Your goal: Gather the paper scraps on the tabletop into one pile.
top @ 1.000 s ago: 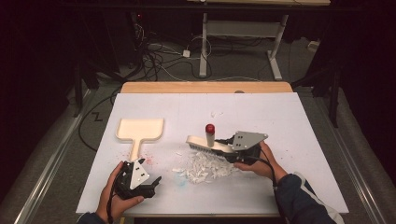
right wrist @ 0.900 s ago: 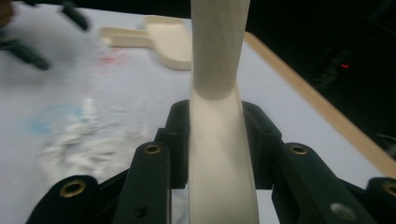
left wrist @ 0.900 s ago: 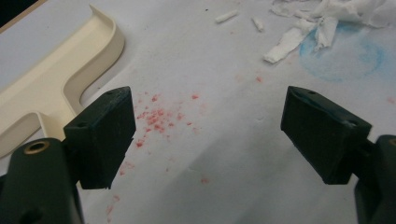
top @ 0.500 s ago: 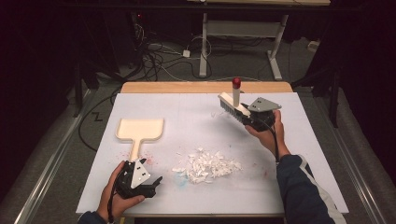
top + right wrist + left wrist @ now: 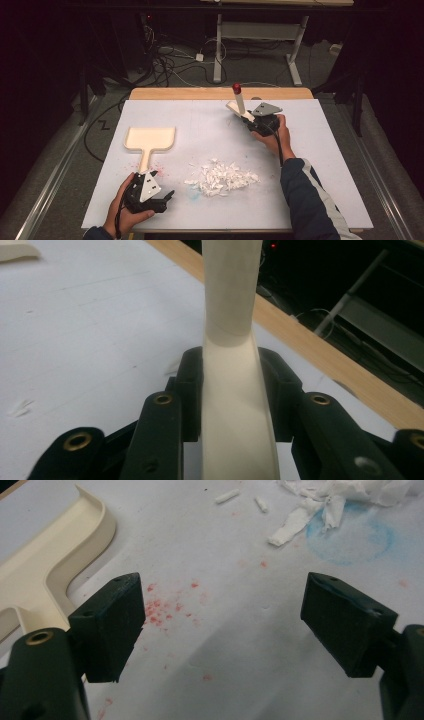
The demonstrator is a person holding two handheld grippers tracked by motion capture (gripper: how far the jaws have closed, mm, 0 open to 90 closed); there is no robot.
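White tabletop [image 5: 320, 165], dark cluttered floor behind. We see the right gripper [image 5: 254, 120] at upper centre of the high view, jaws clamped on a cream brush [image 5: 238, 106] handle, red tip up, probably lifted clear of the paper scraps [image 5: 220, 177] at lower centre to start a sweep. Left gripper [image 5: 162, 197] rests lower left, jaws wide apart with nothing between them, beside the cream dustpan [image 5: 149, 140], likely ready to grab its handle.
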